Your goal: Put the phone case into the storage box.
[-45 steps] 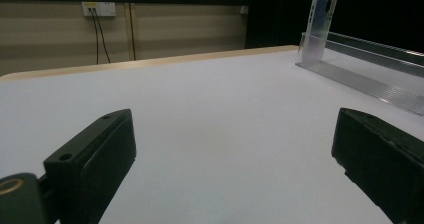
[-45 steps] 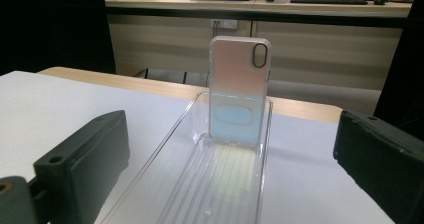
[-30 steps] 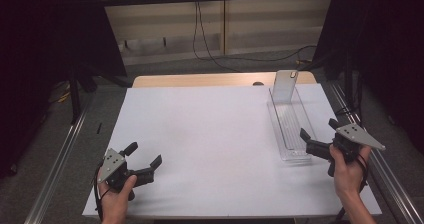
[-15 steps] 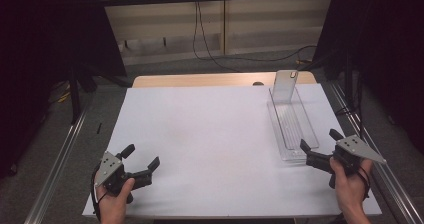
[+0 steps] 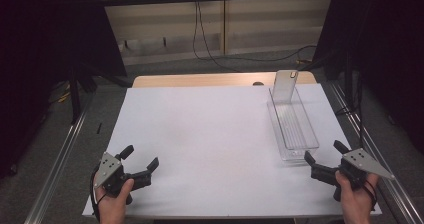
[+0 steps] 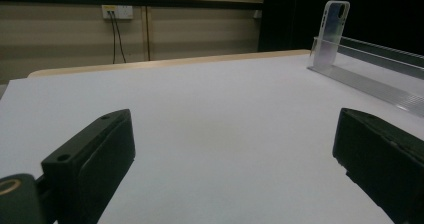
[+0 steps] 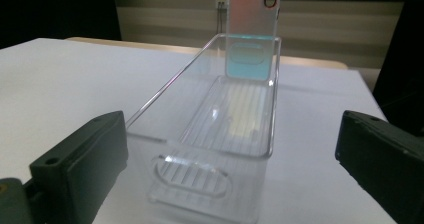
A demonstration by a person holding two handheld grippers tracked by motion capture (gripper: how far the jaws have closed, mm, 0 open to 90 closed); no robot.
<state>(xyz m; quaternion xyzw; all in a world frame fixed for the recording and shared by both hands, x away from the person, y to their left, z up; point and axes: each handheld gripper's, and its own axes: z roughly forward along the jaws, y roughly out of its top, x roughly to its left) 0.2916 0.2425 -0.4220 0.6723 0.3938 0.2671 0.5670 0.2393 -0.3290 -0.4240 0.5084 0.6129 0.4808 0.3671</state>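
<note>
Clear bin (image 7: 215, 134) hides the phone case's (image 7: 252, 14) lower half.

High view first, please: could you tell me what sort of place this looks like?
Probably a lab recording bench: a white table between metal rails, dark curtains on both sides, and a lone clear tray holding an upright phone case.

Room's pretty dim, black at both sides in the high view, but the white tabletop (image 5: 210, 134) is evenly lit from above with barely any shadows. Clear tray (image 7: 220, 129) throws small glints along its rims. Both gripper views go soft up close: the black jaws are blurry.
</note>
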